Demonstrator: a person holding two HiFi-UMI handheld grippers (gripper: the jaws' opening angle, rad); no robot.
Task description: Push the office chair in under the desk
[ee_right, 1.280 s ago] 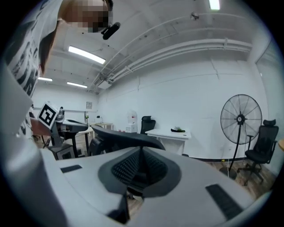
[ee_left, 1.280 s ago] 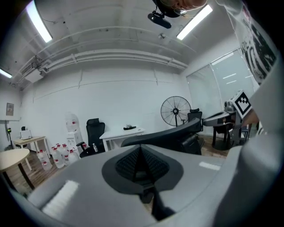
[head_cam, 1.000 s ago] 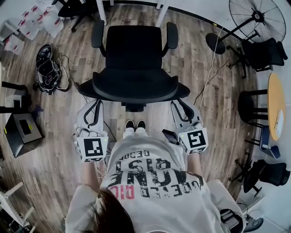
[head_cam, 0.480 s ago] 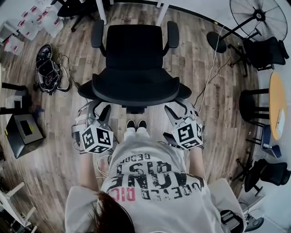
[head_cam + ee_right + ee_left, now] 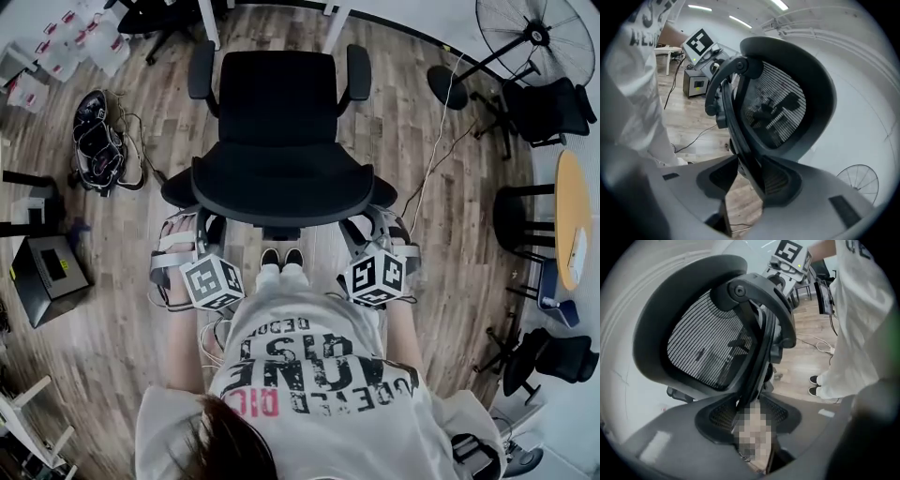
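Left tongs and right tongs, just spread, straddle the office chair's back; desk legs ahead.

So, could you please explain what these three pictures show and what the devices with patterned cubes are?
There is no robot: a person stands behind a black office chair on a wooden floor, with a hand-held two-jaw gripper in each hand. The top-down picture comes from a camera on the person's head; it shows the left gripper and the right gripper, each carrying a marker cube, at either side of the backrest. The other two pictures come from cameras riding on those grippers, looking along their jaws at the mesh backrest. Both pairs of jaws have just been opening and stand apart, with the backrest's frame between them, seemingly not clamped.
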